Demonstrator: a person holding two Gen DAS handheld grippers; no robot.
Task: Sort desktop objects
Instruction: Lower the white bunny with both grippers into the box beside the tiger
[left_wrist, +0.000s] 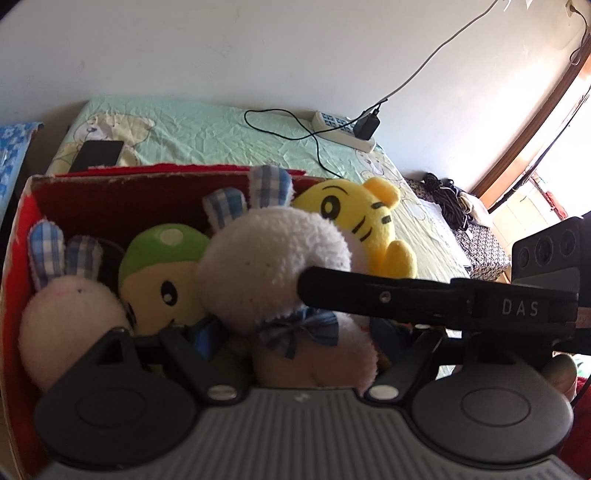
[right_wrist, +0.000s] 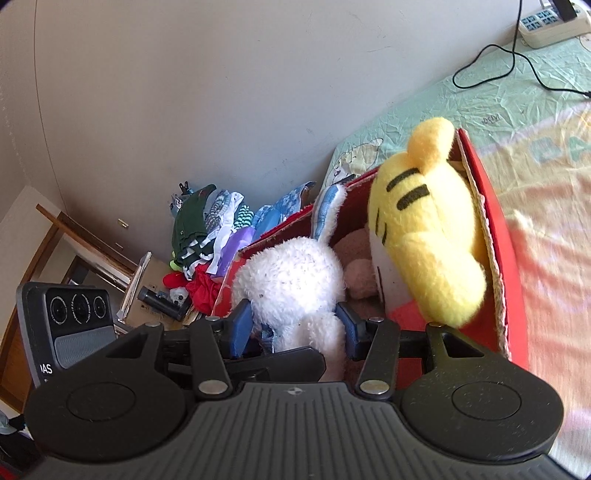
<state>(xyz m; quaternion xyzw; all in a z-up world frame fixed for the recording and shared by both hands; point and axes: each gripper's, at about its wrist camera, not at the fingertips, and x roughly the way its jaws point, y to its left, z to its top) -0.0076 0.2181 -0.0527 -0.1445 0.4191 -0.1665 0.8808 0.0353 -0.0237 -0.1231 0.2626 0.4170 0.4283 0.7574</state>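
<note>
A red cardboard box (left_wrist: 22, 221) (right_wrist: 496, 206) on the bed holds several plush toys. A large white bunny (left_wrist: 273, 258) (right_wrist: 295, 280) with blue plaid ears lies in the middle. My right gripper (right_wrist: 295, 328) is shut on the bunny just below its head, a blue pad against the fur on each side. Its black finger (left_wrist: 369, 299) crosses the left wrist view. My left gripper (left_wrist: 299, 339) stands open, jaws wide on either side of the bunny's body. A yellow tiger plush (left_wrist: 365, 221) (right_wrist: 424, 229) leans at the box's right end. A green-capped plush (left_wrist: 162, 269) and a small bunny (left_wrist: 70, 306) sit on the left.
The green bedsheet (left_wrist: 207, 129) carries a power strip (left_wrist: 343, 131) with a charger and black cable, and a black phone (left_wrist: 98, 155). A dark cord bundle (left_wrist: 447, 199) lies towards the window. A clothes pile (right_wrist: 210, 229) stands beyond the box by the wall.
</note>
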